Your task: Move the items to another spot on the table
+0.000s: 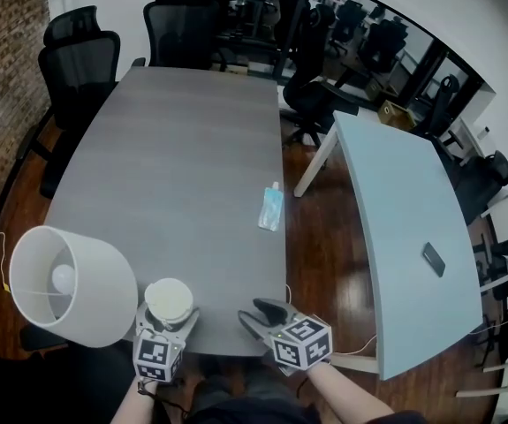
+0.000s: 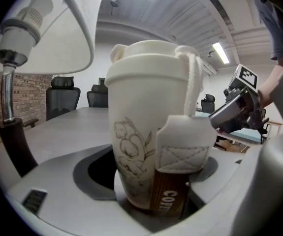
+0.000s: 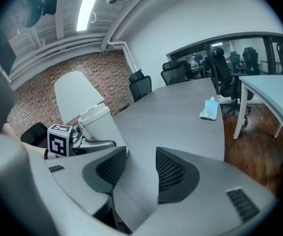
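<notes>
left hand-held gripper (image 1: 167, 316) grips cup (image 2: 146, 102)

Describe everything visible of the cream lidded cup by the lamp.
The cream lidded cup is upright at the near edge of the grey table, beside the white lamp shade. It tapers downward and bears a line-drawn flower, a brown band lettered COFF, and a stitched cream fabric tab hanging by a strap from the lid. It looks matte, plastic or paper. The left hand-held gripper grips its lower body between its jaws.
</notes>
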Demonstrator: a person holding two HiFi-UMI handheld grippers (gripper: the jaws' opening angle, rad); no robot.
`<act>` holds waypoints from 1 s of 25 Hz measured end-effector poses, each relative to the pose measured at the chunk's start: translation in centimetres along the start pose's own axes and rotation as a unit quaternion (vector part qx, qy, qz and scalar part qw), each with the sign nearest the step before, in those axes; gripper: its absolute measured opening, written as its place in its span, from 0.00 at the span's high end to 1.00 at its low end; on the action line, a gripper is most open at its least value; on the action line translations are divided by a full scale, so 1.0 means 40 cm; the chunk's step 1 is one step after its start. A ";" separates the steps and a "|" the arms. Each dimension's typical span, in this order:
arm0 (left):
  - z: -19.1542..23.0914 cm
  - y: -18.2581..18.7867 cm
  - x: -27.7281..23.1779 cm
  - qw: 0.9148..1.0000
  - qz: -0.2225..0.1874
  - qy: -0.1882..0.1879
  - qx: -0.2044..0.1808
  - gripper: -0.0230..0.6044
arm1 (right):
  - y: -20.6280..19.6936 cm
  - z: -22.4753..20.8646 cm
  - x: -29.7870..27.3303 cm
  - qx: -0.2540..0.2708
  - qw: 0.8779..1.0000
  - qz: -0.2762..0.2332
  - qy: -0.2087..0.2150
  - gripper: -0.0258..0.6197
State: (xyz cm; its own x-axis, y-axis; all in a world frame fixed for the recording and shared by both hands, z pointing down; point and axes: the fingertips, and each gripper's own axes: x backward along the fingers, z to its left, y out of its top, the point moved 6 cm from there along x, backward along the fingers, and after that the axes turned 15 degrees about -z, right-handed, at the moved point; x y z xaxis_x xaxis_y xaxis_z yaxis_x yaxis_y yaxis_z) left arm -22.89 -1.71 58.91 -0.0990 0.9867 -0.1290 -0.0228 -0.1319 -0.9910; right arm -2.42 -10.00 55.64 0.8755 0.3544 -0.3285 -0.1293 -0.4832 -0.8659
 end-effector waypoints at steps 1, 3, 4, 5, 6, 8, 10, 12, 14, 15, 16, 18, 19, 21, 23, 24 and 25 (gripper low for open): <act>-0.002 -0.005 0.000 1.000 -0.002 -0.001 0.007 0.33 | 0.000 -0.008 0.007 -0.005 1.000 -0.005 -0.004 0.69; -0.017 -0.007 -0.002 1.000 -0.007 -0.009 0.017 0.33 | 0.001 -0.022 0.022 -0.015 1.000 -0.013 -0.013 0.69; -0.031 -0.001 -0.004 1.000 -0.007 -0.016 0.017 0.33 | 0.002 -0.027 0.030 -0.018 1.000 -0.016 -0.017 0.69; -0.046 0.007 -0.006 1.000 -0.006 -0.024 0.014 0.33 | 0.004 -0.029 0.038 -0.020 0.999 -0.019 -0.020 0.69; -0.060 0.014 -0.009 0.999 -0.006 -0.031 0.012 0.33 | 0.005 -0.030 0.044 -0.021 0.999 -0.022 -0.023 0.69; -0.079 0.026 -0.021 0.999 -0.011 -0.040 0.010 0.33 | 0.006 -0.032 0.054 -0.023 0.999 -0.028 -0.026 0.69; -0.093 0.037 -0.040 0.999 -0.021 -0.045 0.008 0.33 | 0.009 -0.036 0.065 -0.026 0.999 -0.034 -0.029 0.69; -0.110 0.059 -0.066 0.998 -0.028 -0.055 0.013 0.33 | 0.015 -0.046 0.081 -0.029 0.998 -0.042 -0.034 0.69; -0.126 0.090 -0.102 0.997 -0.030 -0.066 0.018 0.33 | 0.024 -0.061 0.102 -0.031 0.997 -0.049 -0.040 0.69; -0.134 0.101 -0.121 0.997 -0.032 -0.072 0.015 0.33 | 0.028 -0.071 0.115 -0.032 0.997 -0.053 -0.044 0.69; -0.142 0.109 -0.142 0.996 -0.033 -0.077 0.011 0.33 | 0.030 -0.083 0.128 -0.034 0.997 -0.056 -0.049 0.69; -0.163 0.120 -0.185 0.996 -0.038 -0.086 0.005 0.33 | 0.031 -0.113 0.158 -0.037 0.996 -0.064 -0.059 0.69; -0.174 0.124 -0.207 0.995 -0.039 -0.091 0.004 0.33 | 0.031 -0.130 0.172 -0.040 0.995 -0.069 -0.063 0.69; -0.194 0.132 -0.251 0.994 -0.038 -0.099 0.003 0.33 | 0.030 -0.167 0.197 -0.048 0.993 -0.078 -0.072 0.69; -0.214 0.135 -0.294 0.994 -0.038 -0.105 -0.003 0.33 | 0.030 -0.207 0.218 -0.058 0.992 -0.086 -0.078 0.69; -0.226 0.141 -0.314 0.994 -0.037 -0.106 -0.007 0.33 | 0.030 -0.229 0.227 -0.065 0.991 -0.089 -0.080 0.69; -0.237 0.149 -0.333 0.994 -0.035 -0.105 -0.013 0.33 | 0.032 -0.252 0.232 -0.072 0.990 -0.093 -0.079 0.69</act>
State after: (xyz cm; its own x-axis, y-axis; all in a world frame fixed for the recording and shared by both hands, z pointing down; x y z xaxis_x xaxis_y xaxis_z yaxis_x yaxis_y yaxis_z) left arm -12.27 -14.74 54.40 -0.3043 0.9512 -0.0519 -0.0122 -0.0583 -0.9982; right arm 10.24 -15.37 55.28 0.7927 0.5634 -0.2329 0.1053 -0.5028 -0.8579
